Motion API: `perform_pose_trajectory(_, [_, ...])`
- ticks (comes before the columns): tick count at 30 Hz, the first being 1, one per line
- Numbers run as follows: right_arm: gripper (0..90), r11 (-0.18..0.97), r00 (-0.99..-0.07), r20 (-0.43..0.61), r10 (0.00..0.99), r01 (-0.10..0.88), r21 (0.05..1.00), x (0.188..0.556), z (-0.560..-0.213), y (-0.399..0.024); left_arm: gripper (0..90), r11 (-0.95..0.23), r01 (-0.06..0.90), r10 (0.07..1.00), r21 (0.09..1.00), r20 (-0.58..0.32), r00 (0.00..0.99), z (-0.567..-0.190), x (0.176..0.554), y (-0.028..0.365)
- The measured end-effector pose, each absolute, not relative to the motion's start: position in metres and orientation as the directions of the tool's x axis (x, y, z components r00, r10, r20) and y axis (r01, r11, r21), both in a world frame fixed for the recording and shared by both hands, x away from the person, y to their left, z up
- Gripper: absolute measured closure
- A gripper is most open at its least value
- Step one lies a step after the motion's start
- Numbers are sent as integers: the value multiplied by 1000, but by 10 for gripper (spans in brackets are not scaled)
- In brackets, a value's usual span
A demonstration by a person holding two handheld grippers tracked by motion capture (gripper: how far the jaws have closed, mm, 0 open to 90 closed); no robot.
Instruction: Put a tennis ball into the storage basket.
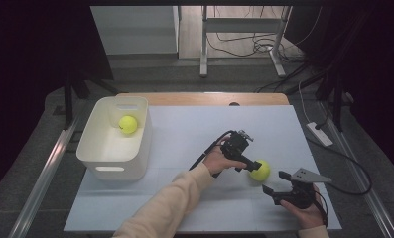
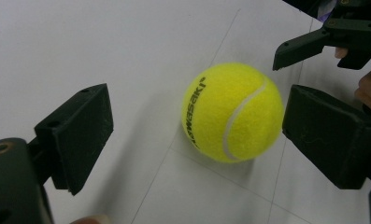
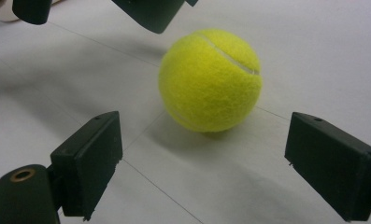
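We are seeing a white plastic bin [image 1: 116,144] sitting at the table's left edge, with a second tennis ball [image 1: 128,124] lying inside it near the far wall. We are noting a white sheet [image 1: 194,129] covering the wooden table [image 1: 204,98], whose bare far edge is showing beyond it. Behind, a grey metal stand [image 1: 244,29] is standing on the floor among loose cables [image 1: 244,47]. A white power strip [image 1: 319,134] is lying right of the table.

surface: wooden table [image 1: 204,98], mostly covered by a white sheet [image 1: 209,129] with faint fold lines
left side: white bin [image 1: 93,148] sitting on the sheet, hanging a bit over its left edge
right side: tennis ball [image 1: 260,170] resting right on the sheet
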State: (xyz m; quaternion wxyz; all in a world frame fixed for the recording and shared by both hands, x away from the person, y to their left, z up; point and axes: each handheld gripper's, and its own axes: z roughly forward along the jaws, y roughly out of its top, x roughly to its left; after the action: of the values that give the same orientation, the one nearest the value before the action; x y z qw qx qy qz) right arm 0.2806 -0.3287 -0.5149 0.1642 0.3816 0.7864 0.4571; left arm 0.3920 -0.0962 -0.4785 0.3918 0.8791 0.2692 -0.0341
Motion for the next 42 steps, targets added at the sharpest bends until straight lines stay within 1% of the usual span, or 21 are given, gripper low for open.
perform_pose_trajectory(13, [113,291,-654,94,751,454,842,280,-515,-329,78,-560,500,432,660,-283,856,-483,393,-112])
perform_pose_trajectory(18, [113,289,-653,94,752,455,842,280,-516,-329,69,-588,487,418,646,-274,866,-486,393,-117])
perform_pose_trajectory(31, [113,293,-653,92,751,455,841,279,-516,-329,69,-604,491,413,628,-280,867,-491,391,-129])
perform_pose_trajectory(38, [113,292,-653,92,751,455,841,279,-516,-330,94,-618,487,397,616,-290,871,-497,389,-138])
perform_pose_trajectory(42, [113,293,-654,92,751,454,841,279,-516,-330,168,-631,490,386,601,-305,871,-499,390,-140])
